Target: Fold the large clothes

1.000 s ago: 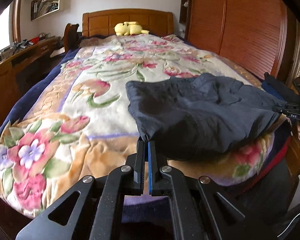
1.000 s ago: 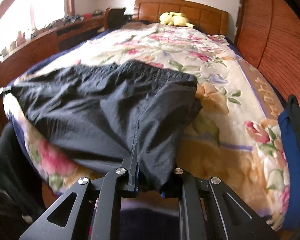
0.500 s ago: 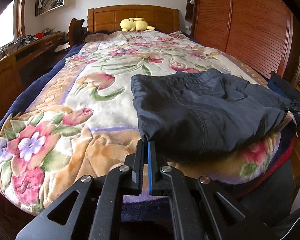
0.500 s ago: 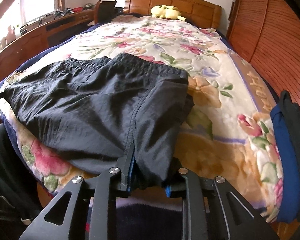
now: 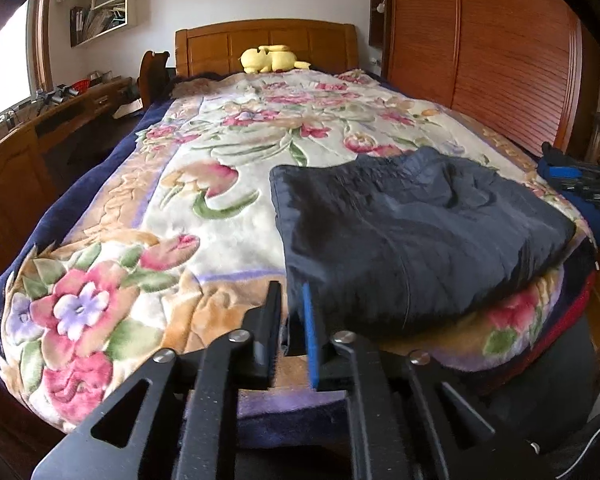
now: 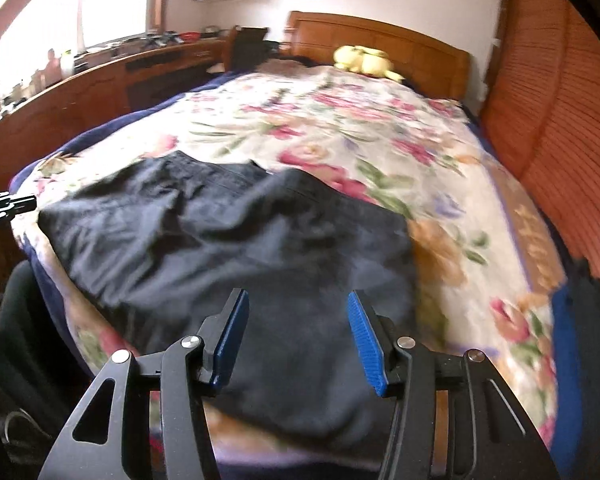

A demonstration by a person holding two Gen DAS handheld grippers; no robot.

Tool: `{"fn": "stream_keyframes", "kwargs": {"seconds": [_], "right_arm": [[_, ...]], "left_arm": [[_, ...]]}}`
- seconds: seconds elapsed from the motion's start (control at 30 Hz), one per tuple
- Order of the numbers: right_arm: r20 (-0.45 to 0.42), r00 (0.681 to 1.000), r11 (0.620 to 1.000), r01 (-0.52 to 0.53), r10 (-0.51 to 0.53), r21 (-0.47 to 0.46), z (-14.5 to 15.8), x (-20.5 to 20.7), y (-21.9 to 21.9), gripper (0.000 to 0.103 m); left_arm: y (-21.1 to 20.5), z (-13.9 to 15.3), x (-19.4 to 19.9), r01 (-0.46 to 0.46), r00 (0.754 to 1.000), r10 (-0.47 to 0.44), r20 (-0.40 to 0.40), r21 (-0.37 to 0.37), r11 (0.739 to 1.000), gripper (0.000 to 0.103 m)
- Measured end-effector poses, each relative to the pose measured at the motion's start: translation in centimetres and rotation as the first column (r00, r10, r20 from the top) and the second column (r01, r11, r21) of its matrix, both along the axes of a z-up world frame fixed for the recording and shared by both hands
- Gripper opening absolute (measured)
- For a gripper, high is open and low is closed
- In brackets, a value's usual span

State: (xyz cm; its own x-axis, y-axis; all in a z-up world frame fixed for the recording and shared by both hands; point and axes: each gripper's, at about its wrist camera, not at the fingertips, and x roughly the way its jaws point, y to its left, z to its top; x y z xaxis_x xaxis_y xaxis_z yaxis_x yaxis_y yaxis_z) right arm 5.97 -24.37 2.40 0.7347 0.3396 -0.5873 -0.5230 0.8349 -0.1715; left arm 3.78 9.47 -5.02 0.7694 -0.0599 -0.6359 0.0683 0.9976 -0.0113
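On the bed's near end: dark trousers (image 5: 412,236) lying folded on the blanket (image 5: 220,184).
Left gripper (image 5: 292,312): narrow, at the trousers' near-left corner; grip unclear.
Right gripper (image 6: 298,328): wide, holding nothing.

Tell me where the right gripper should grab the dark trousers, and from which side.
Probably the near right corner of the dark trousers, where the cloth droops over the bed edge. Bring the open right gripper in level from the foot of the bed: that hanging edge lets one finger slip underneath.

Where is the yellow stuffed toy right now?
In both views the yellow stuffed toy lies at the far end of the bed, against the wooden headboard, well beyond the dark garment.
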Motion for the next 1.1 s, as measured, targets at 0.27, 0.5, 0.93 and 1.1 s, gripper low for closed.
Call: {"fn": "stream_keyframes", "kwargs": {"seconds": [0.27,0.5,0.93,1.1], "right_arm": [[-0.083,0.994,0.997,-0.075,0.074,-0.010,-1.0,8.5,8.0,0.053],[-0.219,0.973,0.992,0.044,-0.070,-0.121,-4.6,17.7,11.4,0.053],[-0.186,0.979,0.987,0.059,-0.086,-0.149,-7.0,23.0,14.0,0.021],[-0.120,0.983,0.988,0.130,-0.139,-0.080,-6.2,24.5,13.9,0.019]], "left_arm": [[0.8,0.0,0.4,-0.013,1.000,0.013,0.001,-0.010,1.000,0.029],[0.6,-0.7,0.8,0.000,1.000,0.000,0.000,-0.025,1.000,0.029],[-1.5,-0.6,3.0,0.049,0.999,-0.049,0.006,-0.052,0.997,0.029],[-3.1,-0.8,3.4,0.077,0.997,-0.078,-0.005,-0.055,0.995,0.029]]}}
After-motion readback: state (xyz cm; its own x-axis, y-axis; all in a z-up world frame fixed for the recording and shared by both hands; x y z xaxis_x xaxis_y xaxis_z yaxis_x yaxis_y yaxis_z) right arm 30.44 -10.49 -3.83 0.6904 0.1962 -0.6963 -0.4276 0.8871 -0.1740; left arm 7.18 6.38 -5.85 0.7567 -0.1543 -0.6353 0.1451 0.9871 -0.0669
